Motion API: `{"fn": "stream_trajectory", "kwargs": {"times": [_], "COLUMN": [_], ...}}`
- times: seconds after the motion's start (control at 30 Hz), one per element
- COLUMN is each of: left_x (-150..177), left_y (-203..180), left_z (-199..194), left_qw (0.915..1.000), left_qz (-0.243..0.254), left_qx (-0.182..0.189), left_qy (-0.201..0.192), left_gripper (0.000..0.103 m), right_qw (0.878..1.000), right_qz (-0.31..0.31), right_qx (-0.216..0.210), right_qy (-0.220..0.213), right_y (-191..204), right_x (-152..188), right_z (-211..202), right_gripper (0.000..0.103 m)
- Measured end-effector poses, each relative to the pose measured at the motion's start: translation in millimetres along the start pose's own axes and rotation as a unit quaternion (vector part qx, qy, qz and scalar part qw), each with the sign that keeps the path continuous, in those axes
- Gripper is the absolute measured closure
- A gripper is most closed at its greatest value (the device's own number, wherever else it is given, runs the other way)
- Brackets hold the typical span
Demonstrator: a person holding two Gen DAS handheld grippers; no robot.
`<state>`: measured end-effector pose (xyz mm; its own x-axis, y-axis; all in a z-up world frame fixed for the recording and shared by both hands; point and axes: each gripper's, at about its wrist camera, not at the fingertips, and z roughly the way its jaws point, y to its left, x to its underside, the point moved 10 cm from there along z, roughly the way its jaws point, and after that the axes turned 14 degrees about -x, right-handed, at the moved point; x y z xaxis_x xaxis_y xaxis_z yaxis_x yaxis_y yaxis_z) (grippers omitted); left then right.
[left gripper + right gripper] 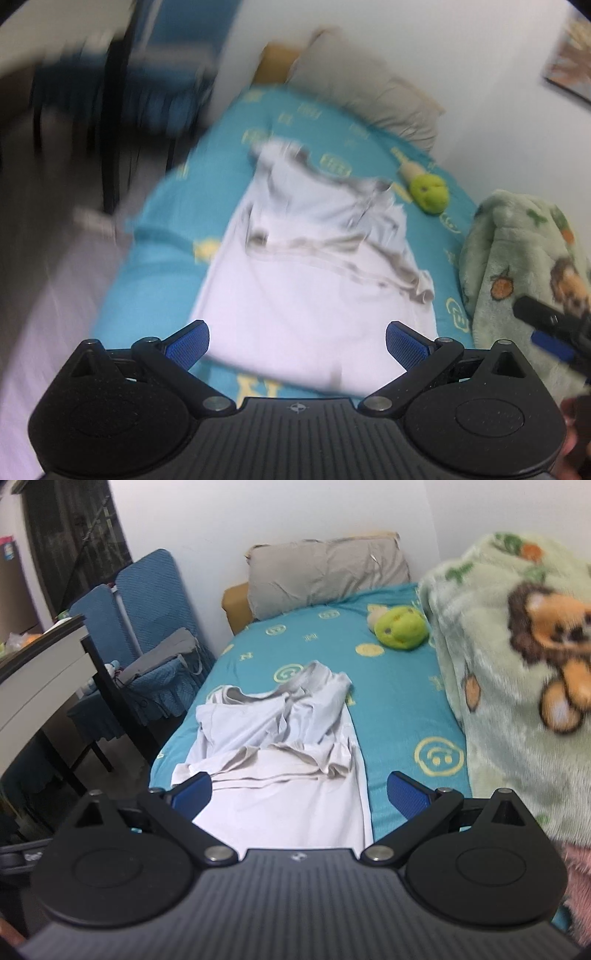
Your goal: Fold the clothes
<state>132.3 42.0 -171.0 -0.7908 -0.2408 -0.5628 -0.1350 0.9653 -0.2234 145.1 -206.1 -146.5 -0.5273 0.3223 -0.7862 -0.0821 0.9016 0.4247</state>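
A white T-shirt (295,266) lies lengthwise on a bed with a teal sheet (159,266), its upper part rumpled and partly folded over. It also shows in the right wrist view (280,768). My left gripper (297,347) is open and empty, held above the shirt's near hem. My right gripper (299,794) is open and empty, also over the near part of the shirt. Part of the right gripper (550,328) shows at the right edge of the left wrist view. The left wrist view is blurred.
A green plush toy (400,627) and a grey pillow (325,572) lie at the bed's head. A green fleece blanket with a lion print (517,672) is piled on the right side. A table (40,672) and blue-covered chairs (147,602) stand left of the bed.
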Motion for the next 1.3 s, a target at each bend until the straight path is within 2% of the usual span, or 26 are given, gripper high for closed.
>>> {"fn": "stream_trajectory", "kwargs": {"times": [0.13, 0.23, 0.27, 0.3, 0.4, 0.53, 0.6, 0.67, 0.73, 0.77, 0.83, 0.9, 0.93, 1.0, 1.03, 1.2, 1.27, 1.3], "left_x": [13, 24, 26, 29, 34, 27, 22, 18, 16, 15, 13, 13, 12, 11, 10, 0, -8, -12], "left_y": [18, 26, 28, 29, 28, 21, 17, 13, 13, 16, 22, 29, 32, 34, 35, 32, 29, 28], "left_z": [26, 40, 45, 50, 61, 68, 71, 74, 76, 77, 80, 82, 84, 85, 86, 75, 64, 59], "left_qw": [0.9952, 0.9885, 0.9866, 0.9854, 0.9817, 0.9815, 0.9824, 0.9851, 0.9838, 0.9815, 0.9766, 0.9712, 0.9695, 0.9686, 0.9691, 0.9689, 0.9662, 0.9652], "left_qz": [-0.069, -0.108, -0.116, -0.121, -0.136, -0.147, -0.147, -0.136, -0.148, -0.162, -0.188, -0.213, -0.220, -0.226, -0.226, -0.233, -0.241, -0.243], "left_qx": [0.006, 0.016, 0.014, 0.009, 0.014, 0.029, 0.032, 0.026, 0.027, 0.028, 0.032, 0.035, 0.035, 0.033, 0.031, 0.054, 0.080, 0.090], "left_qy": [0.069, 0.105, 0.114, 0.120, 0.133, 0.119, 0.111, 0.102, 0.098, 0.098, 0.099, 0.101, 0.101, 0.098, 0.094, 0.064, 0.045, 0.034], "left_gripper": [0.002, 0.003, 0.006, 0.009, 0.011, 0.013, 0.026, 0.029, 0.032, 0.036, 0.045, 0.058, 0.062, 0.081, 0.085, 0.096, 0.097, 0.097], "right_qw": [0.999, 0.995, 0.992, 0.987, 0.975, 0.957, 0.944, 0.930, 0.898, 0.880, 0.851, 0.838, 0.836, 0.839, 0.841, 0.838, 0.839, 0.842], "right_qz": [0.046, 0.096, 0.124, 0.152, 0.209, 0.273, 0.307, 0.338, 0.395, 0.422, 0.463, 0.480, 0.483, 0.484, 0.483, 0.502, 0.509, 0.510], "right_qx": [0.000, -0.011, -0.022, -0.033, -0.052, -0.078, -0.096, -0.121, -0.168, -0.192, -0.219, -0.226, -0.223, -0.211, -0.204, -0.179, -0.165, -0.153], "right_qy": [0.007, 0.016, 0.023, 0.030, 0.052, 0.064, 0.071, 0.084, 0.100, 0.108, 0.120, 0.131, 0.134, 0.132, 0.130, 0.118, 0.101, 0.090], "right_y": [-12, -20, -23, -24, -27, -24, -22, -19, -8, -3, 8, 17, 19, 18, 17, 3, -8, -16], "right_x": [5, 13, 19, 24, 41, 55, 61, 69, 80, 85, 96, 106, 110, 116, 118, 124, 122, 121], "right_z": [5, 10, 11, 13, 19, 31, 38, 47, 58, 62, 71, 80, 84, 90, 93, 101, 100, 98], "right_gripper": [0.000, 0.000, 0.000, 0.000, 0.001, 0.001, 0.001, 0.001, 0.001, 0.001, 0.001, 0.001, 0.001, 0.002, 0.003, 0.006, 0.013, 0.025]}}
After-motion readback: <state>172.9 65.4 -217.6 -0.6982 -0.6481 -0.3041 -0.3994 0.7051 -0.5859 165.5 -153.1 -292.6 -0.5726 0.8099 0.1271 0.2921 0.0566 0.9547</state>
